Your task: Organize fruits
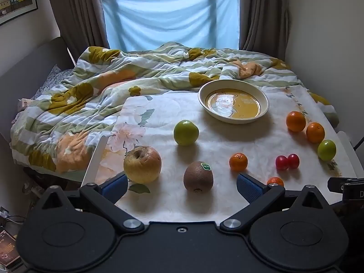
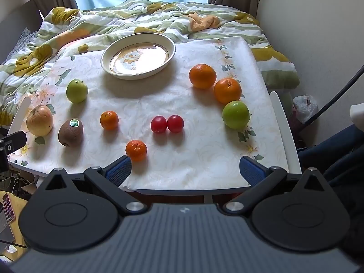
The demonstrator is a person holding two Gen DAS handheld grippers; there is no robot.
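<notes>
Both the left claw (image 1: pixel 180 185) and right claw (image 2: pixel 184 170) gape wide, holding nothing. Round glossy fruits lie scattered across the cloth-covered tabletop (image 2: pixel 159 159); fuzzy oval kiwi (image 1: pixel 198 176) lower centre, shallow ceramic bowl (image 1: pixel 233 101) upper right.

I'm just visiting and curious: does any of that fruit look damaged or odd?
Yes. The big yellowish apple at the table's left edge looks wrinkled and blotchy, past its best. The kiwi beside it still wears a green sticker. The other fruit looks sound, and the dish is empty.
</notes>
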